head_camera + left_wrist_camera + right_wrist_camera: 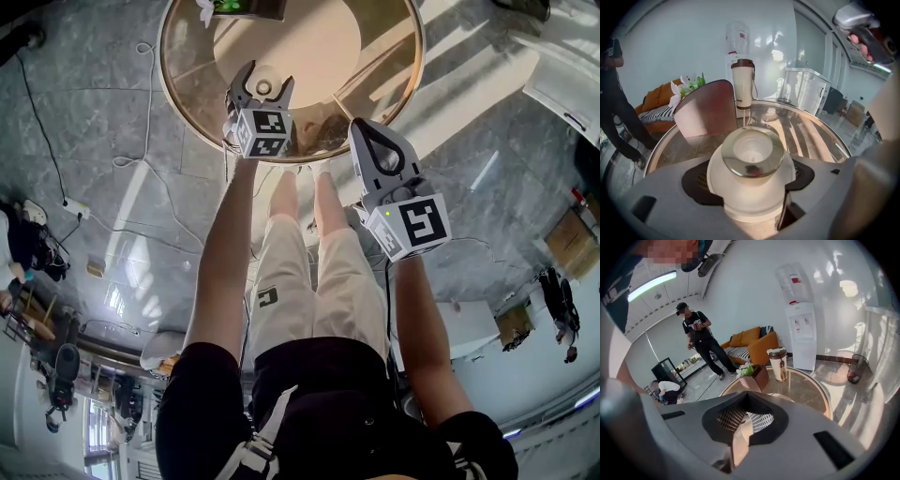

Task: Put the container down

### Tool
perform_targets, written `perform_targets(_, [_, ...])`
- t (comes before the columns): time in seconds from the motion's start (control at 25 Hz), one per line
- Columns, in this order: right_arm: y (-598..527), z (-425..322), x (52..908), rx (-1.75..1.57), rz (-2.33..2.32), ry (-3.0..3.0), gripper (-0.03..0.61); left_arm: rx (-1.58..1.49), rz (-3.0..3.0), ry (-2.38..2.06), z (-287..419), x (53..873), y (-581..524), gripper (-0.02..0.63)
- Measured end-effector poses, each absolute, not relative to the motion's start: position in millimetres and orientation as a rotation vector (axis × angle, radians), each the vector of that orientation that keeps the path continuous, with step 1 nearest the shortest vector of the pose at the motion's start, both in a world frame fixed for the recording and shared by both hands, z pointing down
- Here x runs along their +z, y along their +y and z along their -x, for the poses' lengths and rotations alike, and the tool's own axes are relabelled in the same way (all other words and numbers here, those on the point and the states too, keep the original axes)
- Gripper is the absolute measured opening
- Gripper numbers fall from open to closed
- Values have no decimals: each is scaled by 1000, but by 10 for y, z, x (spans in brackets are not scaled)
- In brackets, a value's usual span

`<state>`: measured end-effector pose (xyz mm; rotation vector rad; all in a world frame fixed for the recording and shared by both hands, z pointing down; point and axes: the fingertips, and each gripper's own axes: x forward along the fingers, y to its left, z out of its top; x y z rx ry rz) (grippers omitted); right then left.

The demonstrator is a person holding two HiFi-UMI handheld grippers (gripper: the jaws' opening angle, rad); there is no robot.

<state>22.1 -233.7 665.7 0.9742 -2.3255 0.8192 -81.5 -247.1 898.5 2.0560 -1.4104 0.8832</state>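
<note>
Left claw (265, 81) clamps the white container (752, 157) above the round table (309, 47) near its edge; right claw (366, 131) alongside, seemingly shut.

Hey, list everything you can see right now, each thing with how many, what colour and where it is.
container: one, white with a shiny-rimmed top, between the left tool's jaws
table: one, round, glass-topped, below the tools
tumbler: one, cream with a brown lid, on the table
planter box: one, brown, white flowers, on the table
water dispenser: one, white, against the wall
sofa: one, orange, behind the table
bin: one, dark, on the floor
standing person: one, black clothes, near the sofa
crouching person: one, white top, on the floor
left tool: one, grey, shut on the container
right tool: one, grey, shut, empty
</note>
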Motion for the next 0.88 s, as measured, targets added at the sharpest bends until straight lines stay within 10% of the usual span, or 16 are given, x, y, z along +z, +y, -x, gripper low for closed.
perform_targets(0.88, [-2242,-283,5815,728,-1153,-2342,3,876,-2216,-1445,898,8123,-2414,353])
